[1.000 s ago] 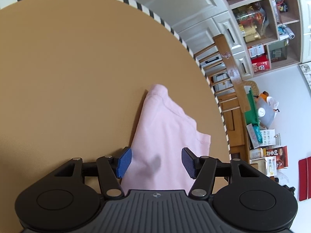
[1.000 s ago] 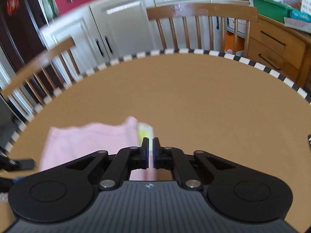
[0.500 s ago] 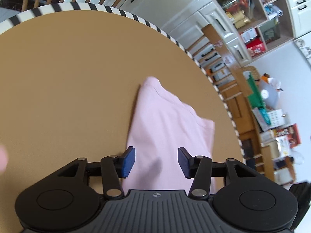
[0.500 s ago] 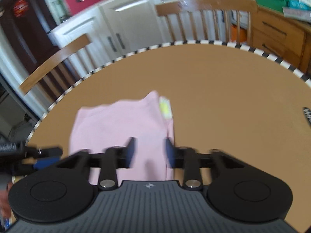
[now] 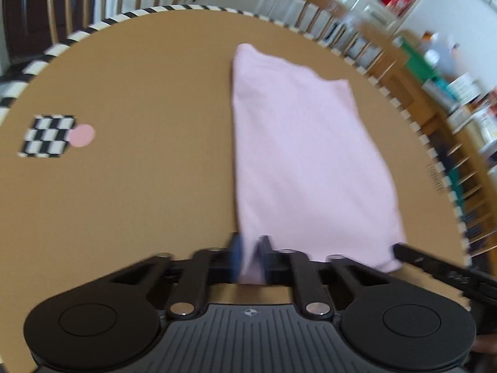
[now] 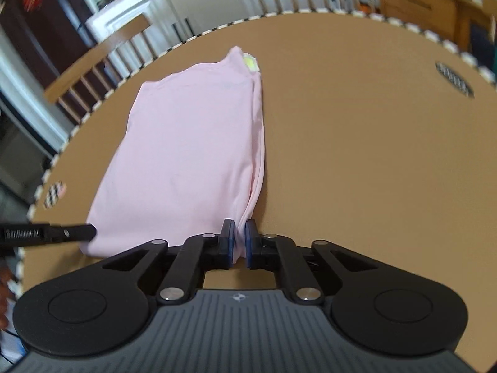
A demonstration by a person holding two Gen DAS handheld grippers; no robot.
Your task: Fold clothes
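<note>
One pink garment [image 5: 304,155] lies folded into a long flat rectangle on the round tan tabletop [image 5: 124,202], with a yellow-green label [image 6: 250,62] at its far end. You hold two tongs: your left tongs [image 5: 251,256] and right tongs [image 6: 238,244] each pinch a near corner of its hem
</note>
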